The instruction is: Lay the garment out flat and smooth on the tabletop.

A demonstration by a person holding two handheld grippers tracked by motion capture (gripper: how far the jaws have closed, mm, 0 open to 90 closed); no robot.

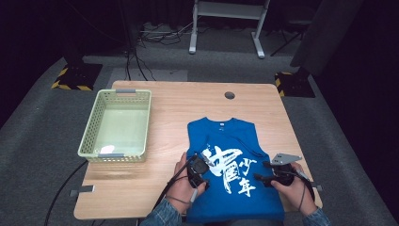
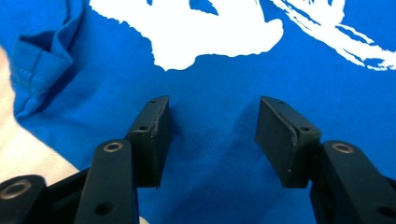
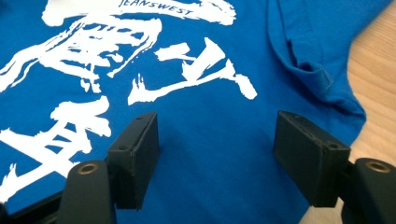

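A blue T-shirt [image 1: 230,136] with a white brush-style print lies flat on the wooden table [image 1: 164,108], collar away from me, with both sleeves tucked in. My left gripper [image 1: 203,159] hovers over the shirt's left side. In the left gripper view its jaws [image 2: 212,105] stand apart over plain blue cloth, with a folded sleeve [image 2: 37,65] off to the left. My right gripper [image 1: 261,173] is low over the shirt's right side. Its jaws [image 3: 215,121] are spread above the fabric beside the print, with the other folded sleeve [image 3: 317,70] on the right. Neither gripper pinches any cloth.
A pale green slotted basket [image 1: 89,127] stands on the table's left half with a small white scrap [image 1: 107,149] inside. A round cable hole [image 1: 229,95] sits near the far edge. Bare wood lies between the basket and the shirt.
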